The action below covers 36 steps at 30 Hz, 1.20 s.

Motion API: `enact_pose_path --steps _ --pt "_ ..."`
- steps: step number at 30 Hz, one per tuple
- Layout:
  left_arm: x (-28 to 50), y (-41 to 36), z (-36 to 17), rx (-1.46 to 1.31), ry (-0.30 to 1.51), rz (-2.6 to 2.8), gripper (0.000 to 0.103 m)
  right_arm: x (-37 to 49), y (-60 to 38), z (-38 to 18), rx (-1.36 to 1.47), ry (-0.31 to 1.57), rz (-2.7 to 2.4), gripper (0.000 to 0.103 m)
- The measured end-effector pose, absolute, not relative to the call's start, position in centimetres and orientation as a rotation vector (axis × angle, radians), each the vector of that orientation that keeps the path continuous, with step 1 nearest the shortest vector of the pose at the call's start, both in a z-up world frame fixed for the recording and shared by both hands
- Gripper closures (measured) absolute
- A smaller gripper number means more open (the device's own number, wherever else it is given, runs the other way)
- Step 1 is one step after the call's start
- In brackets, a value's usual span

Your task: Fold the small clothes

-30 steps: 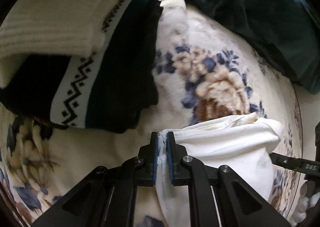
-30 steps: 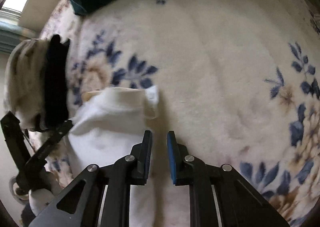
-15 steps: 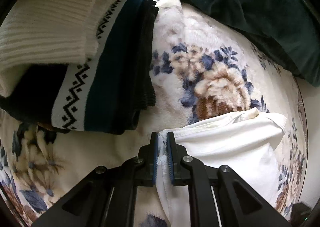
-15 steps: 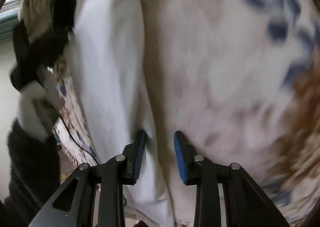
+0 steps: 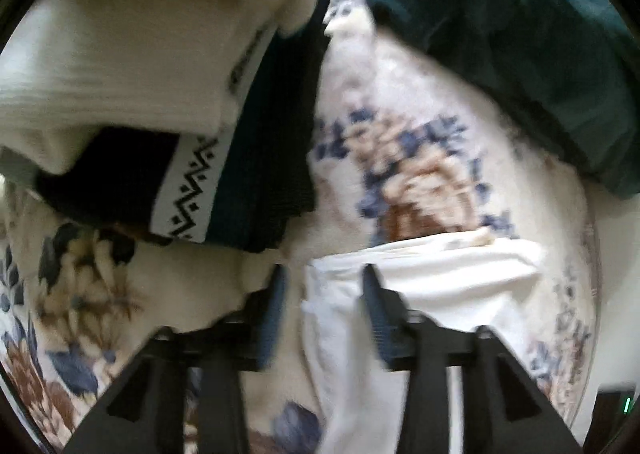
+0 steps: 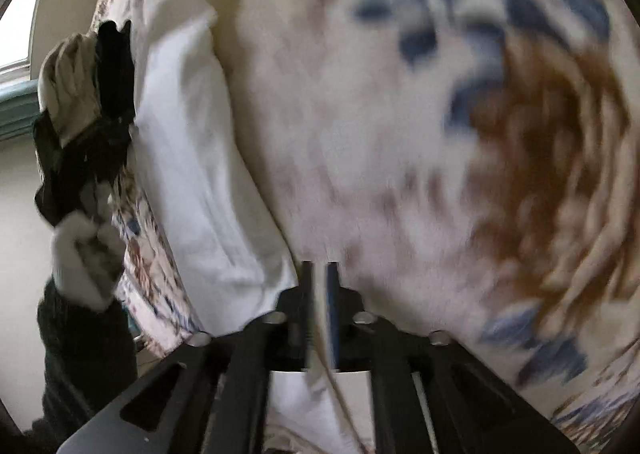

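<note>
A small white garment (image 5: 420,278) lies on a cream floral blanket (image 5: 408,166). My left gripper (image 5: 322,294) is open, its jaws apart on either side of the garment's near left corner, which lies loose between them. In the right wrist view the same white garment (image 6: 200,190) stretches up the left side. My right gripper (image 6: 320,278) is shut on the garment's near edge, with white cloth pinched between the jaws. The frames are blurred.
A stack of folded knitwear, cream over black and teal with a zigzag band (image 5: 192,158), lies at the left. A dark green velvet cloth (image 5: 520,38) lies at the far right. The person's other gloved hand and dark sleeve (image 6: 80,182) show at the blanket's edge.
My left gripper has opened and let go of the garment's corner. My right gripper has closed on the garment's edge after reaching it with jaws apart.
</note>
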State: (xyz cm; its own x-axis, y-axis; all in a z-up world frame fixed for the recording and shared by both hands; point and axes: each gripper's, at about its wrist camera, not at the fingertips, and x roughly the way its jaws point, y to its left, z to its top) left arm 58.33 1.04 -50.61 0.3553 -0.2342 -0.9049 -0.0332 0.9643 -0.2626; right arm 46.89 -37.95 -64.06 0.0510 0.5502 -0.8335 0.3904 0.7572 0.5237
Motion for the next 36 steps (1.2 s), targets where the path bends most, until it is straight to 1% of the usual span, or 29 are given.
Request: enact_pose_path --steps 1,4,6,9,11,13,15,18,21,23,25,26,27,28,29,31,36 --pt "57.8 0.9 -49.9 -0.246 1.185 -0.129 0.057 48.6 -38.0 -63.3 0.768 1.526 0.139 0.056" --pt "56.9 -0.2 -48.1 -0.211 1.143 -0.155 0.057 53.5 -37.7 -61.1 0.724 1.44 0.174 0.056" --pt "57.0 -1.1 -48.2 -0.172 1.133 -0.177 0.057 57.0 -36.5 -60.4 0.675 1.398 0.218 0.056" --pt "58.4 -2.5 -49.9 -0.119 1.156 -0.175 0.057 62.4 -33.8 -60.8 0.572 1.383 0.26 0.056" --pt "59.5 -2.9 -51.6 -0.081 1.188 -0.16 0.057 66.1 -31.7 -61.7 0.42 1.374 0.222 0.056" --pt "60.6 -3.0 -53.5 -0.052 1.222 -0.131 0.057 67.8 -30.4 -62.5 0.299 1.369 0.177 0.057" --pt "61.5 -2.5 -54.7 -0.069 1.236 -0.116 0.054 69.1 -30.4 -63.7 0.256 1.388 0.163 0.057" --pt "62.3 -1.8 -55.2 -0.119 1.247 -0.115 0.054 69.8 -29.2 -64.4 0.166 1.378 0.135 0.057" --pt "62.2 -1.3 -54.5 -0.144 1.25 -0.122 0.054 69.8 -29.1 -64.1 0.174 1.375 0.143 0.056" --pt "61.3 -0.8 -53.0 -0.183 1.235 -0.145 0.056 68.8 -30.1 -63.0 0.24 1.377 0.158 0.055" --pt "60.0 -0.4 -51.2 -0.202 1.21 -0.169 0.056 66.8 -31.8 -61.3 0.352 1.365 0.199 0.042" --pt "59.1 -0.2 -50.2 -0.222 1.2 -0.191 0.052 65.7 -32.6 -60.4 0.402 1.357 0.212 0.038" --pt "58.0 0.0 -49.3 -0.243 1.197 -0.215 0.036 64.6 -33.2 -59.8 0.435 1.35 0.218 0.031" --pt "57.0 0.1 -48.6 -0.253 1.196 -0.231 0.028 63.0 -33.8 -59.1 0.476 1.345 0.227 0.027" --pt "55.9 0.2 -47.8 -0.264 1.192 -0.246 0.022 61.6 -33.9 -58.6 0.505 1.348 0.236 0.027" --pt "53.1 0.5 -46.3 -0.29 1.179 -0.273 0.021 57.9 -33.8 -57.8 0.545 1.363 0.251 0.027" --pt "45.5 1.4 -43.7 -0.346 1.219 -0.31 0.021 47.9 -34.0 -56.3 0.604 1.434 0.234 0.027"
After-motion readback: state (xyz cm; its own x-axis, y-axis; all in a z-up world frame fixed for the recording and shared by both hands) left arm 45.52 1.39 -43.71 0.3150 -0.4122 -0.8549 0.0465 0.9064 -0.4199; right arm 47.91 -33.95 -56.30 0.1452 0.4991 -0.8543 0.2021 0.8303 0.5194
